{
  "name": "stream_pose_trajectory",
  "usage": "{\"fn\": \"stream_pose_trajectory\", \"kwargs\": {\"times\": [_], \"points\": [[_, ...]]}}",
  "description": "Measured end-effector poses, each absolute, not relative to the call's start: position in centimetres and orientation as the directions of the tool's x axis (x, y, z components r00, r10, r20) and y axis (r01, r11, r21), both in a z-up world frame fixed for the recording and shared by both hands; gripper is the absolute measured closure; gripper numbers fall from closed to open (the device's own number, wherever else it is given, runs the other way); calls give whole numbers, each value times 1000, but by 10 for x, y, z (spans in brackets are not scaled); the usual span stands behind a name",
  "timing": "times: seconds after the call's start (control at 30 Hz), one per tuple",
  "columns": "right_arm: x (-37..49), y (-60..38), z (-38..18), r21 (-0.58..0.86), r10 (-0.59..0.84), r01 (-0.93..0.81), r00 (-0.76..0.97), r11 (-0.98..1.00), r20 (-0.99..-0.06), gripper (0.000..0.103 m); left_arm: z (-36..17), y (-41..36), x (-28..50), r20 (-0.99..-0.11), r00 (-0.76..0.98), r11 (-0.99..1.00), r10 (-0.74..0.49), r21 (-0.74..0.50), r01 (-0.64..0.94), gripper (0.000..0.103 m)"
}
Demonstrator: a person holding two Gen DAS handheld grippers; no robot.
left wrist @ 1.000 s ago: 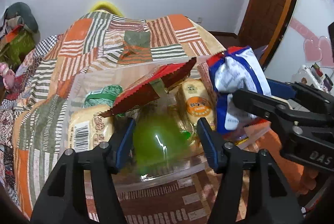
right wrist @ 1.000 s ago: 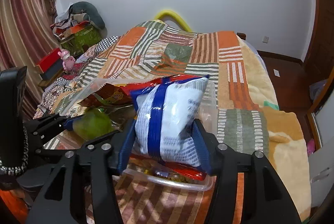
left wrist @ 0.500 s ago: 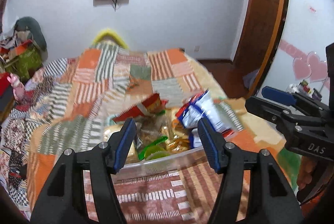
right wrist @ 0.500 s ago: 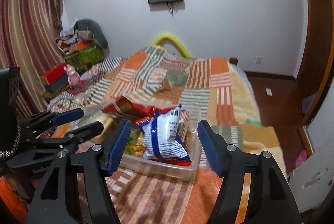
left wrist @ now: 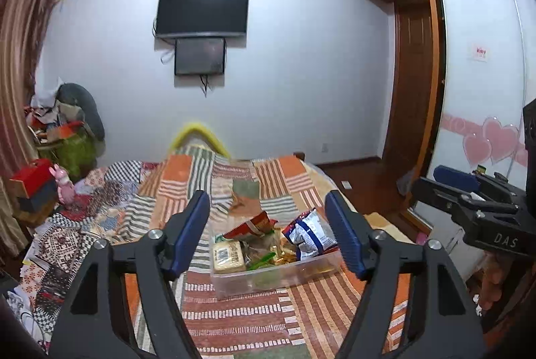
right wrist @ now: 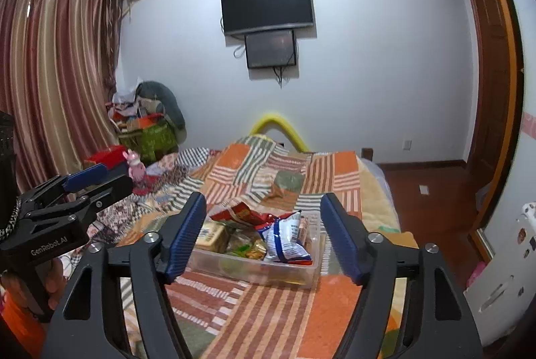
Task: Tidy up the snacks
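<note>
A clear plastic bin [left wrist: 234, 283] [right wrist: 301, 273] sits on the patchwork bedspread, filled with snacks. A blue-and-white bag [left wrist: 310, 236] [right wrist: 284, 238] leans at its right end, a red bag [left wrist: 251, 225] [right wrist: 238, 213] lies at the back, a yellow pack [left wrist: 229, 255] [right wrist: 211, 235] sits at the left, and a green item [left wrist: 261, 260] lies among them. My left gripper [left wrist: 268, 235] is open and empty, well back from the bin. My right gripper [right wrist: 263, 235] is open and empty, also held back. Each gripper shows in the other's view.
The patchwork bedspread [left wrist: 201, 185] covers the bed. Boxes and bags [left wrist: 63, 144] are piled at the far left by the curtain [right wrist: 57, 84]. A TV [left wrist: 202, 10] hangs on the far wall. A wooden door [left wrist: 412, 91] and wardrobe stand on the right.
The right gripper let go of the blue-and-white bag, which now rests in the bin. Both grippers pulled back and up, away from the bin, so the room has come into view.
</note>
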State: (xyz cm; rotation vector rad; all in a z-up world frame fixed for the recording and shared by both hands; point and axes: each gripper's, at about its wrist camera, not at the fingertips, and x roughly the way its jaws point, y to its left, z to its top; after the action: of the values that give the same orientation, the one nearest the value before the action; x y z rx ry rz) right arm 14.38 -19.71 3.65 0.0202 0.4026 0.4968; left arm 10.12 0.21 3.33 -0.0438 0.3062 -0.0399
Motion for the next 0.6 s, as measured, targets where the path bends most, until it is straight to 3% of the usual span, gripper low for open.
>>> {"fn": "stream_pose_trajectory", "kwargs": {"times": [0.13, 0.3, 0.37, 0.6], "points": [[133, -192, 38, 97, 466, -463, 812, 881, -351, 25, 40, 5, 81, -266, 964, 998, -27, -55, 12, 14], [124, -191, 35, 86, 454, -453, 826, 888, -335, 8, 39, 6, 65, -249, 968, 999, -15, -53, 2, 0], [120, -193, 34, 79, 441, -441, 837, 894, -324, 1, 38, 5, 62, -248, 969, 999, -14, -55, 0, 0], [113, -195, 31, 69, 430, -432, 844, 899, -321, 0, 34, 3, 57, -254, 967, 999, -12, -52, -1, 0]]}}
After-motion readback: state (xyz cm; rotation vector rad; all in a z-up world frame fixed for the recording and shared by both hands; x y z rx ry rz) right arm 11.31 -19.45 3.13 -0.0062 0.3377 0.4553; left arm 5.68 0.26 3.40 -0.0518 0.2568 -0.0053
